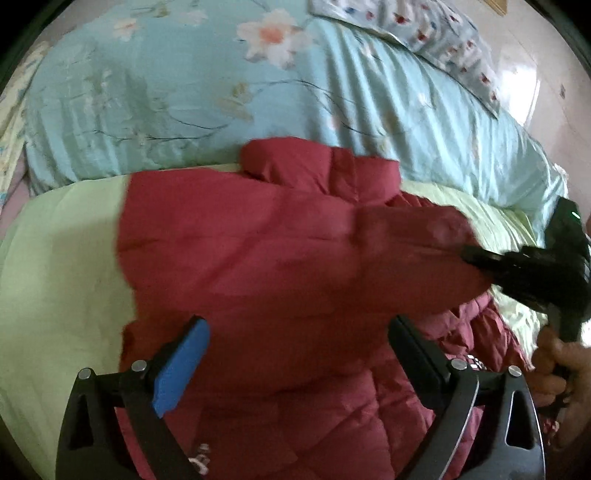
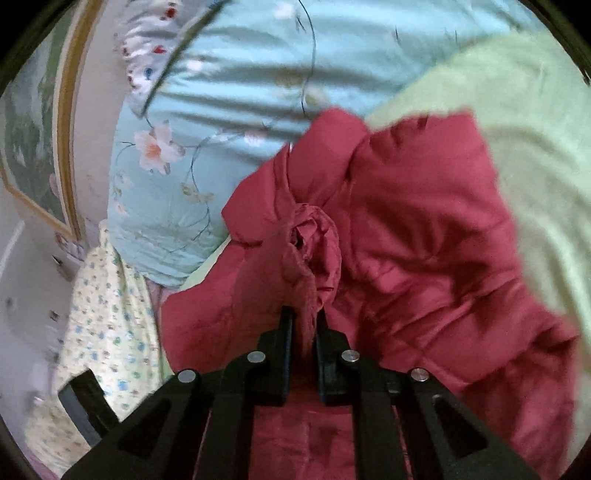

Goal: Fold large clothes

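Observation:
A dark red quilted jacket (image 1: 280,258) lies spread on a pale green sheet (image 1: 55,266); it also fills the right wrist view (image 2: 413,236). My left gripper (image 1: 299,332) is open and empty just above the jacket's lower part, its fingers wide apart, one with a blue pad (image 1: 181,369). My right gripper (image 2: 305,321) is shut on a bunched fold of the jacket's sleeve (image 2: 314,243) and holds it over the jacket body. The right gripper also shows in the left wrist view (image 1: 480,258), at the jacket's right side.
A light blue floral quilt (image 1: 221,92) is heaped behind the jacket. A patterned pillow (image 1: 424,33) lies at the back right. A yellow flowered cloth (image 2: 107,325) hangs at the bed's edge. A framed picture (image 2: 33,147) hangs on the wall.

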